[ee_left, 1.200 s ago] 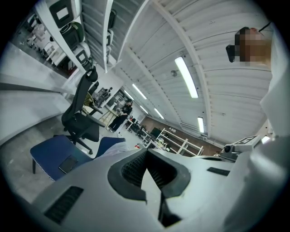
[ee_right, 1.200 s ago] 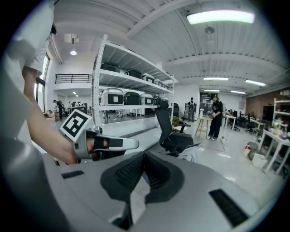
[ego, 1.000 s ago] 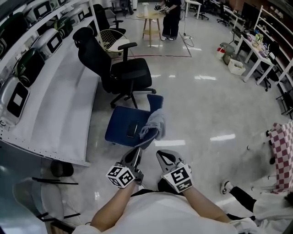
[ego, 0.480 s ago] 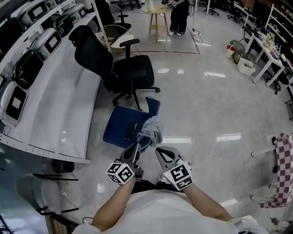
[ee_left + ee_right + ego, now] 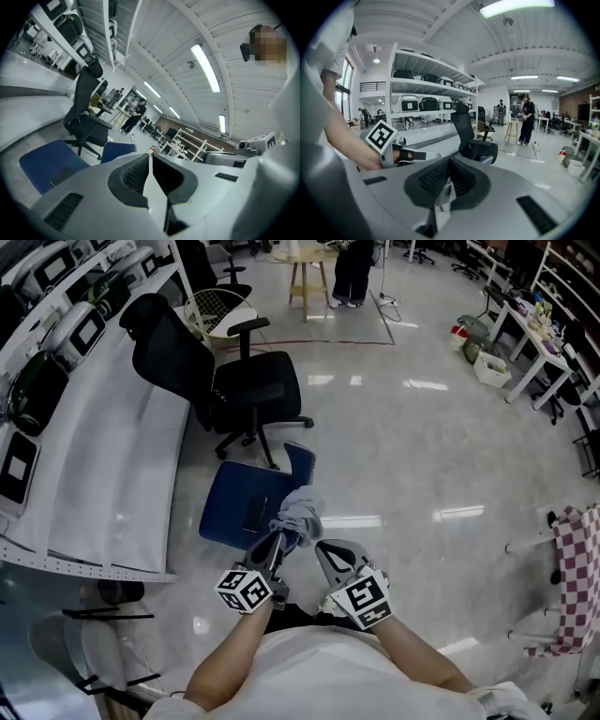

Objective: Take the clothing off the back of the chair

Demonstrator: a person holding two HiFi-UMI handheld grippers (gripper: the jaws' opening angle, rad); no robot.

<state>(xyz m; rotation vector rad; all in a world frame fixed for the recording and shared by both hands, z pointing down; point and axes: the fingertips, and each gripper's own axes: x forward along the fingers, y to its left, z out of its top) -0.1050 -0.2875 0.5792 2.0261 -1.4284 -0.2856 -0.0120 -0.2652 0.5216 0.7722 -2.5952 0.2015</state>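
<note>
The grey clothing [image 5: 300,510] is bunched at the near end of the chair back [image 5: 300,463], over the near right corner of the blue chair [image 5: 225,507]. The left gripper [image 5: 276,542] has its jaws pressed together, tips at the clothing's near edge; whether they pinch it I cannot tell. The right gripper [image 5: 323,547], just beside it, also has its jaws together. A flat dark thing [image 5: 253,515] lies on the seat. A black office chair [image 5: 251,390] stands close beyond the far edge, and a long white bench [image 5: 103,465] runs along the left. To the right lies open glossy floor [image 5: 422,465].
</note>
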